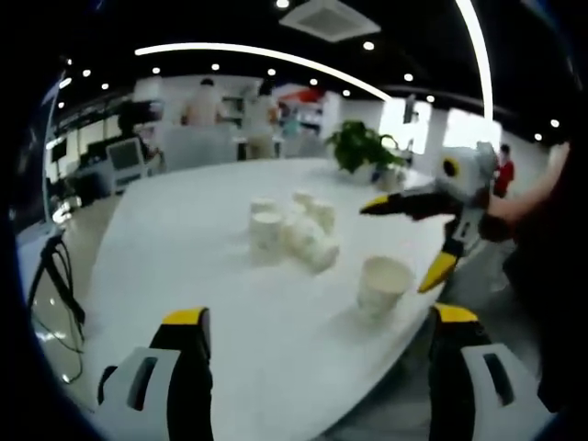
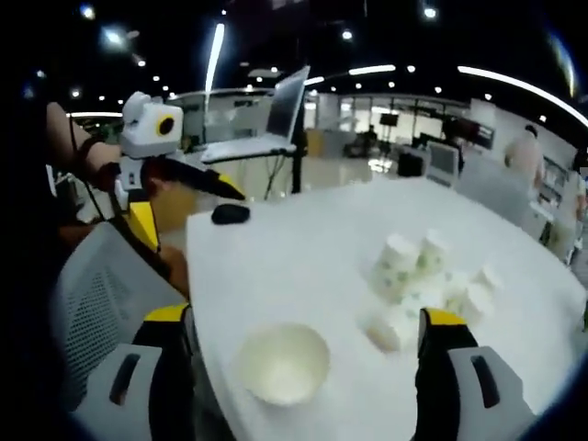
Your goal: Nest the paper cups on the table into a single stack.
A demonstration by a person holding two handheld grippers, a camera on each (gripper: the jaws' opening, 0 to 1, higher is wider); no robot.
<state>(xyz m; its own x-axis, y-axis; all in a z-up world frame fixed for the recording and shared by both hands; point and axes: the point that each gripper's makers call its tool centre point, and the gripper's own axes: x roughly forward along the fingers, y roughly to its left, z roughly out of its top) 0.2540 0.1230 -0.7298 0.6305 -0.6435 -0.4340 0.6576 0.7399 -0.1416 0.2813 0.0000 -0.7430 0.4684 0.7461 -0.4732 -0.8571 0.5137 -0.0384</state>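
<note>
Nothing looks stacked yet: a cluster of cups (image 1: 292,234) sits mid-table (image 1: 184,248), some upright and some tipped, with a lone cup (image 1: 382,285) apart near the edge. Both the left gripper (image 1: 317,344) and right gripper (image 2: 299,344) hover with jaws spread and empty, so all nesting remains.

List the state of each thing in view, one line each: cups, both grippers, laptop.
Lone cup: upright, open end up, empty, apart from the cluster, near the table edge.
Cup cluster: loose, some upright, at least one on its side, not one stack.
Left gripper: open, empty.
Right gripper: open, empty.
Laptop: lid open.
</note>
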